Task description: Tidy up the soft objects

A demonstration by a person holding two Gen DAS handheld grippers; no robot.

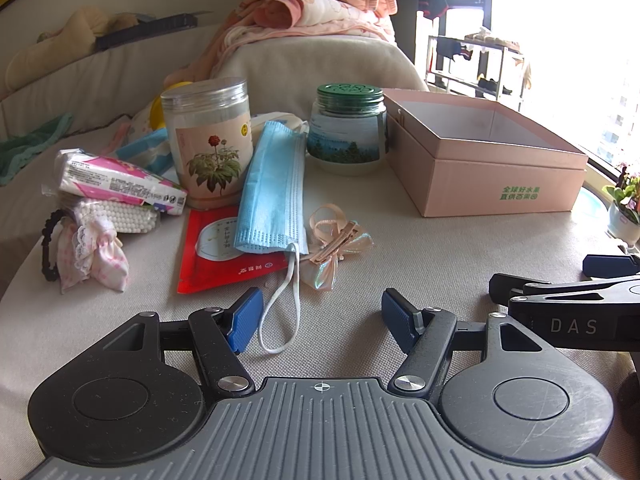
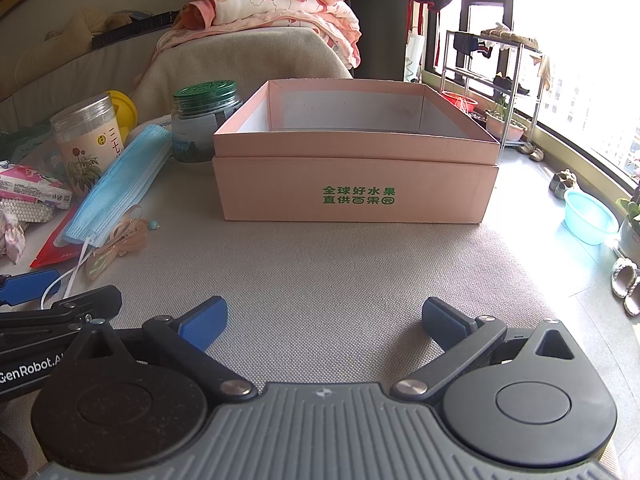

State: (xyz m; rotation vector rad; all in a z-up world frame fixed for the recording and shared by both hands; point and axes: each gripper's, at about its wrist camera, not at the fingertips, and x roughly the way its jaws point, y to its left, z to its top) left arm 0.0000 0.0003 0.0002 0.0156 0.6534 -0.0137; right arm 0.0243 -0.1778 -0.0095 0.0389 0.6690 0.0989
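A blue face mask (image 1: 272, 188) leans against a flower-label jar (image 1: 208, 140), its white ear loop trailing toward my left gripper (image 1: 322, 320), which is open and empty just in front of it. A peach ribbon hair clip (image 1: 336, 244) lies right of the mask. A pink checked scrunchie (image 1: 92, 252), cotton swabs (image 1: 116, 216) and a tissue pack (image 1: 116, 180) lie at left. The open pink box (image 2: 356, 184) stands ahead of my right gripper (image 2: 324, 326), which is open and empty above the beige cushion. The mask (image 2: 116, 188) also shows in the right wrist view.
A green-lidded jar (image 1: 348, 132) stands beside the box (image 1: 488, 160). A red packet (image 1: 224, 252) lies under the mask. Folded pink clothes (image 2: 280, 4) sit on the sofa arm behind. A blue basin (image 2: 590, 220) and slippers (image 2: 626, 284) are on the floor at right.
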